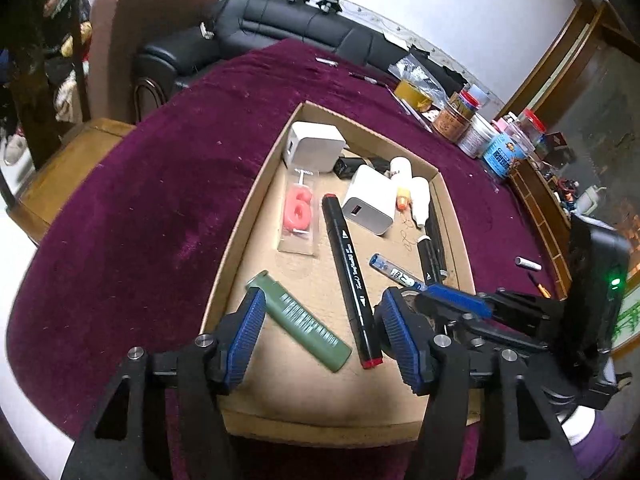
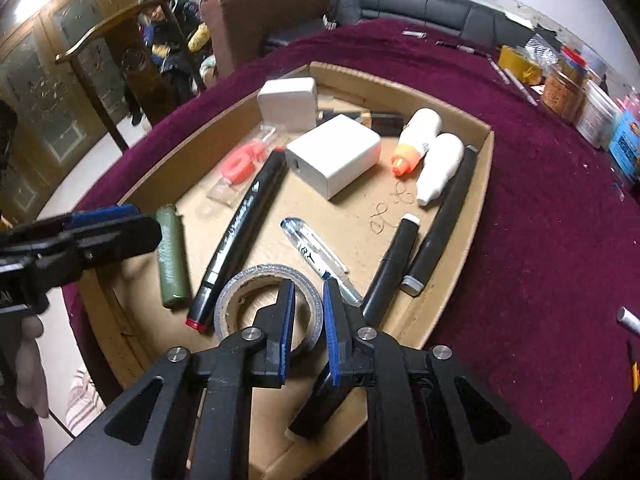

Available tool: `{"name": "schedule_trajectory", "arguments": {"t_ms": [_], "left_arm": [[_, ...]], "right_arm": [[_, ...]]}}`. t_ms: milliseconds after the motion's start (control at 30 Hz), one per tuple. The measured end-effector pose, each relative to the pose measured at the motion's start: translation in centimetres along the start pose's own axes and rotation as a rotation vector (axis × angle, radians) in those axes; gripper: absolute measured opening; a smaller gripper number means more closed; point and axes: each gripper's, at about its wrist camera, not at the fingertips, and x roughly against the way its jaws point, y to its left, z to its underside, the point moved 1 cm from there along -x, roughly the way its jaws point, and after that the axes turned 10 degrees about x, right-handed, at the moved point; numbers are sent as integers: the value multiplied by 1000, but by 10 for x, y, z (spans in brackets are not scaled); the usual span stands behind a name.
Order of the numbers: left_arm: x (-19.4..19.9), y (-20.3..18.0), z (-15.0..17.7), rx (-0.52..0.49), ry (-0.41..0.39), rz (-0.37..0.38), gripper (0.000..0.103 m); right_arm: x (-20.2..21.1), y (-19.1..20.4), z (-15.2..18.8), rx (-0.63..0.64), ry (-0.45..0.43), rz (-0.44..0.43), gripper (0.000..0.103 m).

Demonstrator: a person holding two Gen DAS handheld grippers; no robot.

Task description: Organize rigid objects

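A shallow cardboard tray [image 1: 240,236] [image 2: 486,184] lies on a maroon cloth. In it lie a green lighter [image 1: 302,322] [image 2: 172,258], a long black marker [image 1: 352,276] [image 2: 240,236], two white chargers [image 1: 312,146] [image 1: 370,200], a pink "6" candle [image 1: 298,214], two white bottles [image 2: 434,168] and a pen [image 2: 316,258]. My left gripper [image 1: 320,332] is open over the lighter and the marker. My right gripper [image 2: 308,320] is shut on the wall of a roll of tape [image 2: 240,300], one finger inside the ring.
Jars and tins [image 1: 480,132] stand at the cloth's far right edge. A small white cylinder [image 1: 528,264] lies on the cloth to the right of the tray. A black sofa [image 1: 280,20] and a chair [image 2: 260,8] stand behind the table.
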Motion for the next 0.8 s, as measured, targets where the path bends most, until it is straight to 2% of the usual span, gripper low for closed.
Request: {"name": "schedule_trajectory", "arguments": {"t_ms": [100,167,233,267,333,367,433,500,800], "left_arm": [[14,-6,4,-22,-72,-52,55],[31,-11,11,-31,-180,-137,56],[43,-17,18,-45,-276,-217,66],[53,-22,25,-56,-350,-254,69],[63,-27,32,-66,-419,-263,83],[68,-31,36,-72,-455,-266,86],[75,-39,40,-92,-498,-278,92],[78,-50,44,-124,-523,-288,95],[79,-80,54,-158,-498,-261,95]], "right_arm": [[23,2,3,-19,-73,41,13],[30,2,5,-21,-92,63,25],[42,2,9,-26,-122,117,55],[54,1,14,-39,-156,167,58],[58,0,16,-42,-168,184,59],[65,0,19,-33,-172,221,59],[67,0,20,-27,-174,237,59],[75,-1,28,-4,-183,294,59],[96,-15,51,-3,-202,362,60]]}}
